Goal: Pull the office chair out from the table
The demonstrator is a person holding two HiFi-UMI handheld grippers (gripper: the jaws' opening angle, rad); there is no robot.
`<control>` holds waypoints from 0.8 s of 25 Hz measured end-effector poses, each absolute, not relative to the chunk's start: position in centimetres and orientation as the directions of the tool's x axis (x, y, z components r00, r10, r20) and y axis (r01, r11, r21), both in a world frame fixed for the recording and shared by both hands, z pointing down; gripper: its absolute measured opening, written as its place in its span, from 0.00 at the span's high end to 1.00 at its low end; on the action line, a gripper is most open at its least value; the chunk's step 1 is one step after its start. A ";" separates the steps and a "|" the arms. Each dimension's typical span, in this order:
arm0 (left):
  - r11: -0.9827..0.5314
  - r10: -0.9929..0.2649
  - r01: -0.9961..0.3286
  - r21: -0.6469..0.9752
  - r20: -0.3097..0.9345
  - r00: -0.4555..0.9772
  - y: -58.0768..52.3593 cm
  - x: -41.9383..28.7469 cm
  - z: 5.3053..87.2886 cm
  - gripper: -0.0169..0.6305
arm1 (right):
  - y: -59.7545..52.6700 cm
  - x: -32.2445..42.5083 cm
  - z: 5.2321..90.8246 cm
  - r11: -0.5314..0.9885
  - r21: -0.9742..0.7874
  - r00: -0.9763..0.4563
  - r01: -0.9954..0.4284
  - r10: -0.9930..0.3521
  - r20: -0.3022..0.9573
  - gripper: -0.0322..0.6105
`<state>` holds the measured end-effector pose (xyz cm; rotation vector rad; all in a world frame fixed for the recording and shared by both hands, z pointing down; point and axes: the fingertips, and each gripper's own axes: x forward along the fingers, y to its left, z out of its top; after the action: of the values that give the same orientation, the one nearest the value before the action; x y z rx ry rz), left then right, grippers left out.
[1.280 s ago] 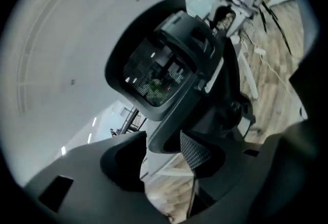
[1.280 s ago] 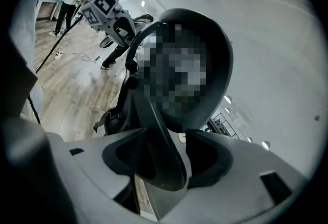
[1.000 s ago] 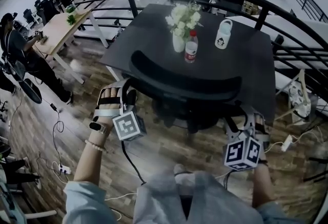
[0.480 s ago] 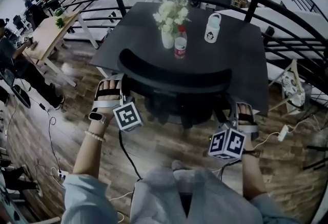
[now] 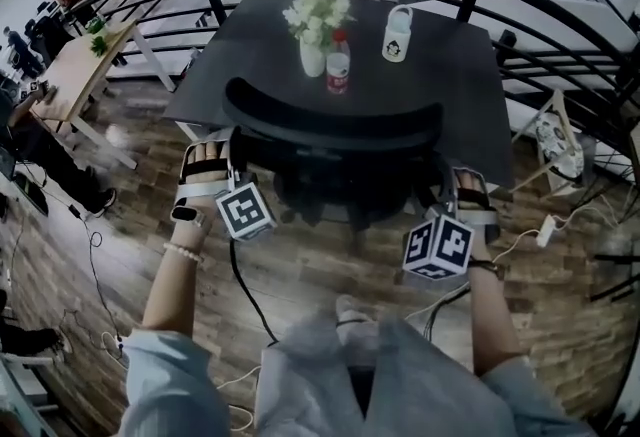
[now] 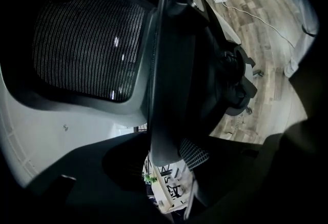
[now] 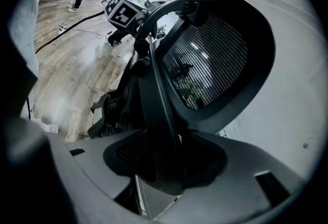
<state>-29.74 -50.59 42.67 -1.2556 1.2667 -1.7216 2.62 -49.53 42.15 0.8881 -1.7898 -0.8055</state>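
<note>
Evenly: left gripper and right gripper are closing their jaws round the black mesh office chair's frame. Once firm, draw both toward six o'clock.

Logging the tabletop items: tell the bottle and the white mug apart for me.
The bottle is slim, with a red cap and label; the white mug is wider, with a handle and dark print. The bottle stands right beside the flower vase; the white mug stands apart to its right. Both stand upright on the dark table.
</note>
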 end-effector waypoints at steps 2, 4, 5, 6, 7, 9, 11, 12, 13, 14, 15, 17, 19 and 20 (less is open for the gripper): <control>-0.322 -0.892 -0.036 -0.946 0.316 -0.324 -50.4 -29.8 42.6 0.66 | -49.1 2.5 42.1 0.520 0.826 -0.283 -0.218 -0.844 0.456 0.61; -0.332 -0.890 -0.039 -0.942 0.327 -0.319 -50.1 -30.0 42.6 0.66 | -48.6 2.2 42.1 0.521 0.825 -0.282 -0.220 -0.843 0.457 0.61; -0.332 -0.890 -0.036 -0.942 0.326 -0.319 -49.9 -30.1 42.6 0.66 | -48.2 2.1 42.1 0.521 0.824 -0.282 -0.223 -0.844 0.457 0.61; -0.329 -0.891 -0.033 -0.944 0.322 -0.320 -49.8 -30.3 42.5 0.66 | -47.8 2.0 42.1 0.520 0.824 -0.280 -0.226 -0.845 0.456 0.61; -0.325 -0.892 -0.031 -0.945 0.317 -0.321 -49.6 -30.5 42.4 0.66 | -47.4 1.8 42.1 0.517 0.824 -0.278 -0.229 -0.846 0.454 0.61; -0.316 -0.895 -0.028 -0.948 0.307 -0.325 -49.1 -30.8 42.2 0.66 | -46.6 1.5 42.0 0.512 0.826 -0.272 -0.237 -0.851 0.450 0.61; -0.314 -0.892 -0.034 -0.949 0.307 -0.333 -48.5 -31.3 42.2 0.66 | -45.7 1.1 42.0 0.508 0.826 -0.264 -0.246 -0.855 0.447 0.61; -0.314 -0.891 -0.037 -0.949 0.308 -0.333 -48.1 -31.5 42.3 0.67 | -45.2 1.0 42.0 0.506 0.826 -0.260 -0.250 -0.856 0.446 0.61; -0.314 -0.892 -0.039 -0.949 0.309 -0.330 -47.7 -31.6 42.3 0.67 | -44.6 0.9 42.1 0.505 0.825 -0.255 -0.253 -0.858 0.446 0.61; -0.315 -0.893 -0.039 -0.948 0.310 -0.326 -47.3 -31.7 42.4 0.67 | -44.0 0.7 42.1 0.504 0.825 -0.252 -0.255 -0.859 0.446 0.61; -0.315 -0.894 -0.037 -0.948 0.309 -0.324 -46.7 -31.8 42.4 0.67 | -43.3 0.6 42.1 0.503 0.826 -0.249 -0.256 -0.860 0.446 0.61; -0.311 -0.898 -0.024 -0.950 0.301 -0.320 -45.6 -32.1 42.1 0.67 | -42.1 0.2 42.0 0.502 0.827 -0.247 -0.255 -0.860 0.446 0.61; -0.300 -0.905 -0.013 -0.954 0.289 -0.312 -44.4 -32.2 41.8 0.69 | -41.0 0.0 41.8 0.502 0.826 -0.244 -0.256 -0.861 0.447 0.62; -0.294 -0.909 -0.021 -0.956 0.286 -0.304 -43.9 -32.2 41.7 0.70 | -40.6 0.0 41.8 0.502 0.826 -0.239 -0.256 -0.861 0.449 0.61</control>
<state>-32.17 -43.89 41.70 -1.2459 1.2586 -1.6779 -0.02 -40.55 41.81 0.9443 -1.7599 -0.7680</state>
